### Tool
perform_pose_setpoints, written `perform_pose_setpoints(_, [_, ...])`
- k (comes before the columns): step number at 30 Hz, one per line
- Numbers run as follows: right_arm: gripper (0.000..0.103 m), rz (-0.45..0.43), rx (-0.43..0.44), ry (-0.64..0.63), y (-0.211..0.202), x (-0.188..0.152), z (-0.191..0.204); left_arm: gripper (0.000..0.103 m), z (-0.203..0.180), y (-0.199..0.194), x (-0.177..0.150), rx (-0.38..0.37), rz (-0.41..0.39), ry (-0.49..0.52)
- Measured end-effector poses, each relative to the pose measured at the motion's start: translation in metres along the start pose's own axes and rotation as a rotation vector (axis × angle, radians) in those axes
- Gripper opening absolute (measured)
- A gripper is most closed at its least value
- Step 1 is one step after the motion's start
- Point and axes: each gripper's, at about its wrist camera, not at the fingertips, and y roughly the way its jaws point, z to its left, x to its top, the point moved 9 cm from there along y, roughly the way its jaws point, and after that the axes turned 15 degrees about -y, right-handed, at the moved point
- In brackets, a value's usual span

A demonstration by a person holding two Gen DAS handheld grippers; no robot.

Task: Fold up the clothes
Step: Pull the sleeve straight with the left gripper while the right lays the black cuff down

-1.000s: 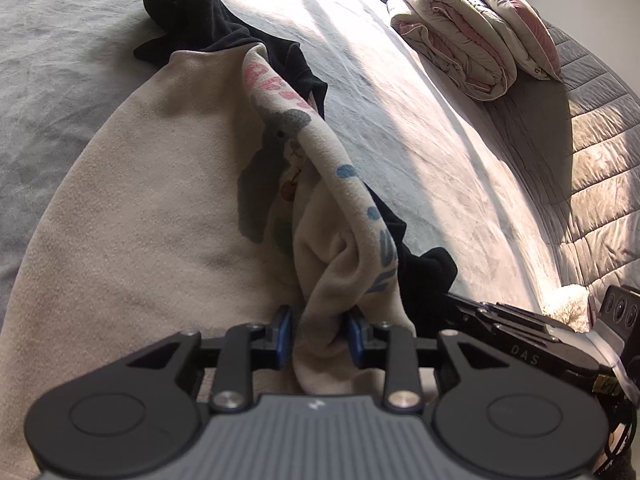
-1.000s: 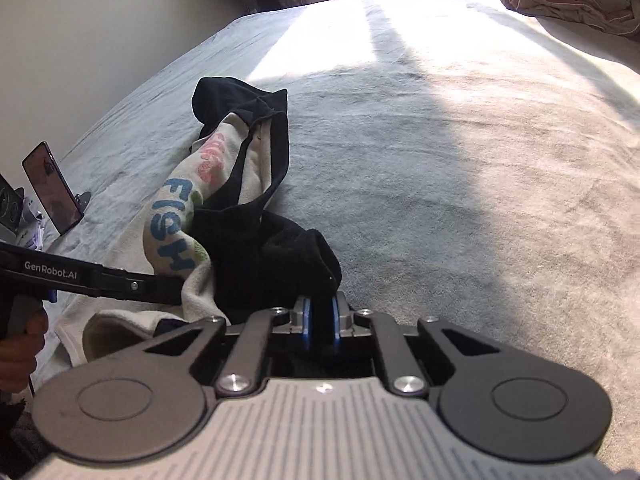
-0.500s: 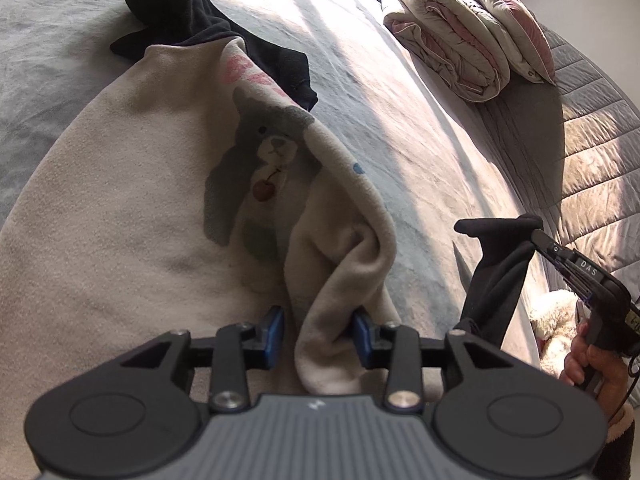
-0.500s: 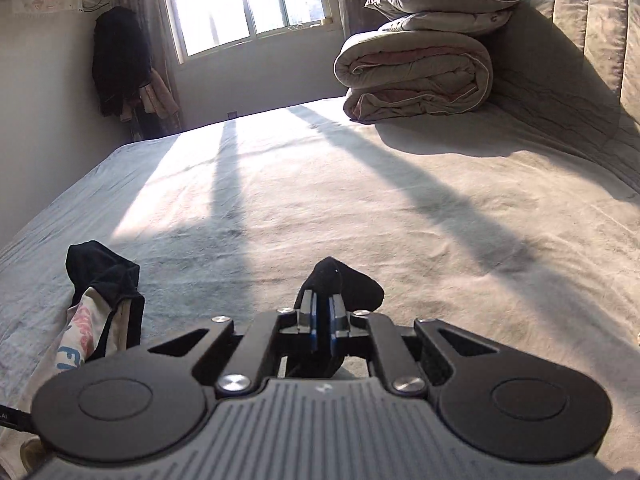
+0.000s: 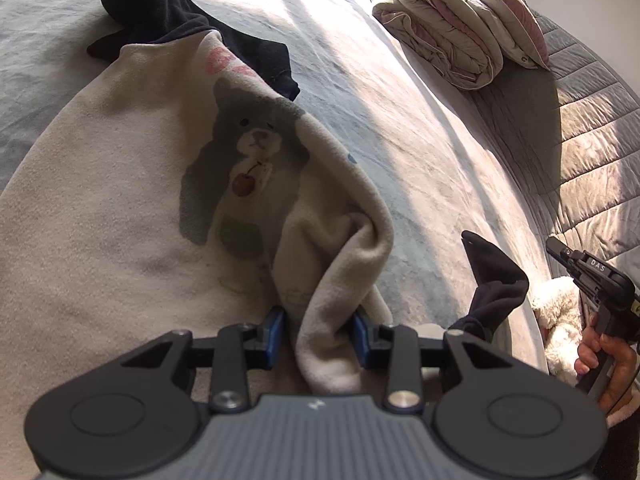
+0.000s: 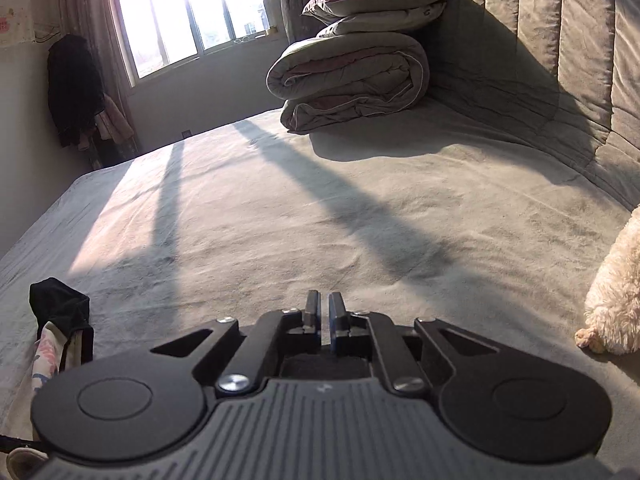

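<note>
A cream sweatshirt point(image 5: 120, 200) with a grey bear print and black sleeves lies spread on the grey bed point(image 5: 420, 152). My left gripper point(image 5: 318, 320) is shut on a bunched fold of its cream hem, the jaws squeezing in slightly. One black sleeve point(image 5: 496, 280) stands up at the right, free of any grip. Just right of it is my right gripper point(image 5: 556, 246), held in a hand. In the right wrist view the right gripper point(image 6: 324, 300) has a narrow, widening gap with nothing between the tips. The other black sleeve point(image 5: 160, 4) lies at the far end.
A folded duvet with pillows point(image 6: 352, 76) is stacked at the head of the bed against a quilted headboard point(image 6: 560, 60). A white fluffy thing point(image 6: 616, 292) lies at the right edge. A window point(image 6: 188, 12) and hanging dark clothes point(image 6: 74, 88) are beyond.
The right gripper drew the black sleeve up and out to the right, then let it go and swung toward the headboard. The sweatshirt opened, showing the bear. The left gripper kept its hold.
</note>
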Motion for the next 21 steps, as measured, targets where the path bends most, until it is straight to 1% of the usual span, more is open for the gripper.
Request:
perform_pose_setpoints(4, [0.015,0.084,0.165,-0.067,0.007,-0.013,0.041,0.035,0.002,-0.005,-0.002,0.010,0.003,0.027])
perform_pose_setpoints(5, [0.021,0.104,0.197,-0.090,0.008,-0.017,0.052,0.035,0.003,-0.007,-0.002,0.014,0.004,0.034])
perform_pose_setpoints(6, [0.034,0.122,0.226,-0.114,0.010,-0.021,0.062,0.035,0.003,-0.008,-0.003,0.018,0.006,0.040])
perform_pose_setpoints(7, [0.041,0.137,0.256,-0.147,0.011,-0.025,0.073,0.035,0.004,-0.008,-0.005,0.028,0.009,0.051])
perform_pose_setpoints(8, [0.044,0.151,0.287,-0.183,0.012,-0.029,0.085,0.035,0.006,-0.009,-0.007,0.039,0.011,0.063])
perform_pose_setpoints(11, [0.044,0.201,0.373,-0.300,0.013,-0.045,0.119,0.035,0.008,-0.012,-0.011,0.063,0.014,0.096])
perform_pose_setpoints(13, [0.044,0.231,0.414,-0.371,0.013,-0.056,0.135,0.034,0.012,-0.016,-0.013,0.070,0.022,0.103])
perform_pose_setpoints(15, [0.045,0.257,0.447,-0.438,0.013,-0.066,0.150,0.030,0.017,-0.017,-0.015,0.081,0.036,0.111])
perform_pose_setpoints(18, [0.046,0.266,0.501,-0.457,0.013,-0.072,0.171,0.025,0.024,-0.019,-0.018,0.088,0.044,0.121])
perform_pose_setpoints(21, [0.046,0.275,0.563,-0.402,0.020,-0.074,0.191,0.024,0.027,-0.019,-0.020,0.079,0.041,0.127])
